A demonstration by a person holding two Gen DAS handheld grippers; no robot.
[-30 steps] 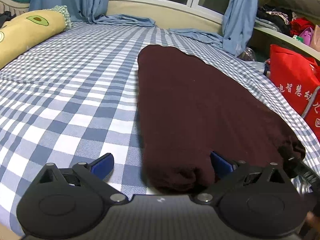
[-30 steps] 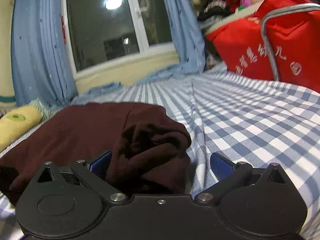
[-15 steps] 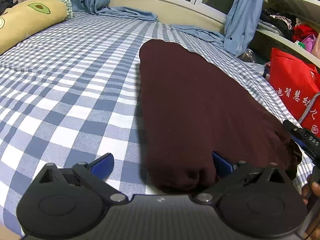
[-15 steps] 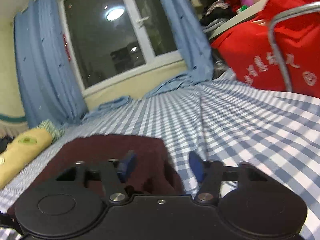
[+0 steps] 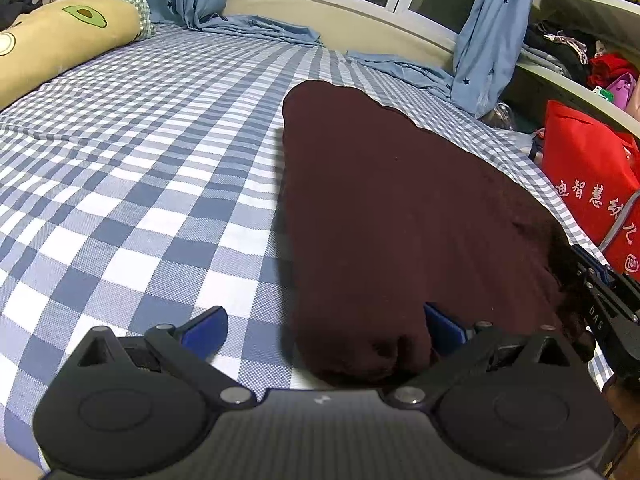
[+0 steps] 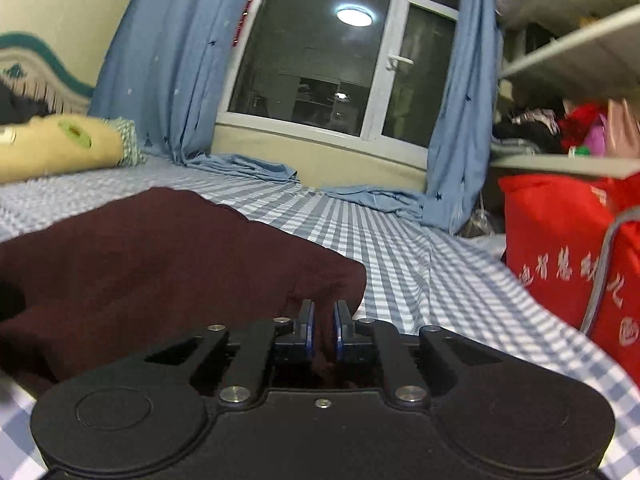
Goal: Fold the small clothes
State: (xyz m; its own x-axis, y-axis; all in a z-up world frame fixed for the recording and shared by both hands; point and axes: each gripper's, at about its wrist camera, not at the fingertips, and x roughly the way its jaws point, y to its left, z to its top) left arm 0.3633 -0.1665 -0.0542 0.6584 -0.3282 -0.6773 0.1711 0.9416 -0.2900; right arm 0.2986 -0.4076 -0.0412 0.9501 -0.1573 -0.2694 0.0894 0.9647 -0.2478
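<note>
A dark red cloth [image 5: 400,216] is laid out long on the bed [image 5: 132,168]. The bed is covered with a blue and white checked sheet. The cloth is stretched from the near edge toward the window [image 6: 336,52], on the right half of the bed.

The left gripper [image 5: 324,328] is held spread wide. Its right finger is tucked against the near end of the cloth, and its left finger is set over bare sheet. The cloth is not squeezed by it.

The right gripper [image 6: 323,330] has just been closing. Its blue pads are now pressed almost together, and a bit of the cloth's corner is pinched between them. In the left view, this gripper [image 5: 600,296] is seen at the right edge of the cloth.

A long yellow pillow [image 5: 60,48] with avocado pictures is laid at the far left of the bed. Blue curtains [image 6: 168,64] with small stars are hung on both sides of the dark window, and their ends are spread on the bed. A round lamp is mirrored in the glass. A red bag [image 5: 588,184] with white letters is placed beside the bed on the right. Above it, shelves [image 6: 560,148] are filled with piled clothes.
</note>
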